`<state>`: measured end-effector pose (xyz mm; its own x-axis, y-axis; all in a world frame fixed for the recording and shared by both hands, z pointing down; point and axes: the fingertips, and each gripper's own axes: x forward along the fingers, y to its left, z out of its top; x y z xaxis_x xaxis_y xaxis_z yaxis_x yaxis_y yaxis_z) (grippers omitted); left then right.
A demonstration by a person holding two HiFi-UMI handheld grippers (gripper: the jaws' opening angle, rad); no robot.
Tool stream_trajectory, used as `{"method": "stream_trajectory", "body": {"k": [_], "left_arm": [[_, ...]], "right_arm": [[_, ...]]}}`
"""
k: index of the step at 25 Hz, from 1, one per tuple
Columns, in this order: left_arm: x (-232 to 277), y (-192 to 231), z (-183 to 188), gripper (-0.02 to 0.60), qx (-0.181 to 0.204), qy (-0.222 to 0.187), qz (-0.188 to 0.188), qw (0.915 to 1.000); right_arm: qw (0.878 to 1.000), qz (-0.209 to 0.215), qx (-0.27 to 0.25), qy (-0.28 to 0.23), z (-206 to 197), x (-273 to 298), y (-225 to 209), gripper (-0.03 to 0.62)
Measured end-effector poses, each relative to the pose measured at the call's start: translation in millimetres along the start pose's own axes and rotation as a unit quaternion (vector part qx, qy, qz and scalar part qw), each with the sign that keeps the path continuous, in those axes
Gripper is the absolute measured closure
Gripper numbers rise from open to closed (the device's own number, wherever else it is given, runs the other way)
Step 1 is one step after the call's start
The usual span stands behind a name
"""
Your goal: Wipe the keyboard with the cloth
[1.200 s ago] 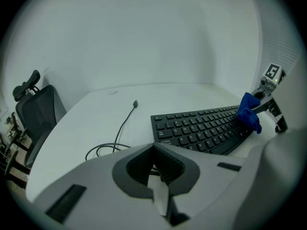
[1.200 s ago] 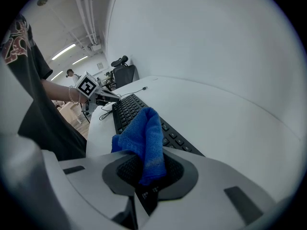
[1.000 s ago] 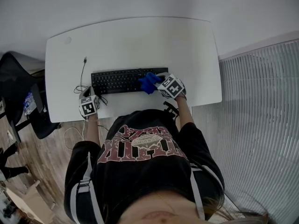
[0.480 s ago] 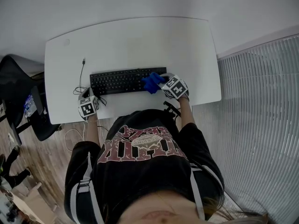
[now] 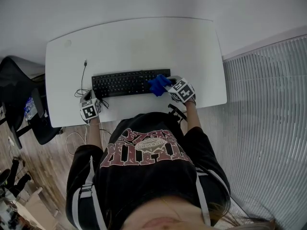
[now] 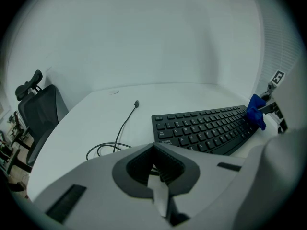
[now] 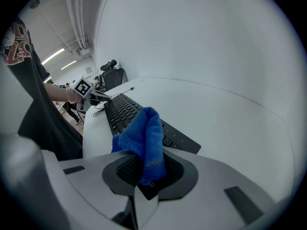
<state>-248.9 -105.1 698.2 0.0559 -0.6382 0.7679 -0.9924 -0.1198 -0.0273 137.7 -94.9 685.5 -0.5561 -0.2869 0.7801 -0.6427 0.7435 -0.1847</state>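
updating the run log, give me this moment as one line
task: wipe keyboard | right gripper: shut on blue cloth, at keyboard's right end | left gripper: shut, empty, beside cable

A black keyboard (image 5: 127, 83) lies flat on the white surface (image 5: 192, 47), its long side running left to right, nearer the front edge than the back. The blue cloth (image 5: 158, 84), fluffy and bunched up, is over the keyboard's right end, pinched between the jaws of the right gripper (image 7: 146, 169).
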Motion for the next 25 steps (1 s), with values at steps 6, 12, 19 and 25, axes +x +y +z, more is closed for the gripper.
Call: {"method": "stream_trajectory", "body": {"k": [6, 12, 19, 25], "left_arm": [[-1, 1, 1, 0.549, -0.001, 0.001, 0.001, 1.0], [-3, -3, 3, 0.549, -0.003, 0.001, 0.004, 1.0], [0, -1, -1, 0.549, -0.005, 0.0, 0.006, 1.0], [2, 2, -4, 0.549, -0.01, -0.002, 0.008, 0.9999]], "right_arm": [[1.0, -0.017, 0.015, 0.002, -11, -13, -11, 0.53], [0.999, -0.036, 0.038, -0.003, -26, -30, -27, 0.53], [0.997, -0.051, 0.062, -0.009, -40, -35, -36, 0.53], [0.994, -0.062, 0.086, -0.013, -52, -38, -45, 0.53]]}}
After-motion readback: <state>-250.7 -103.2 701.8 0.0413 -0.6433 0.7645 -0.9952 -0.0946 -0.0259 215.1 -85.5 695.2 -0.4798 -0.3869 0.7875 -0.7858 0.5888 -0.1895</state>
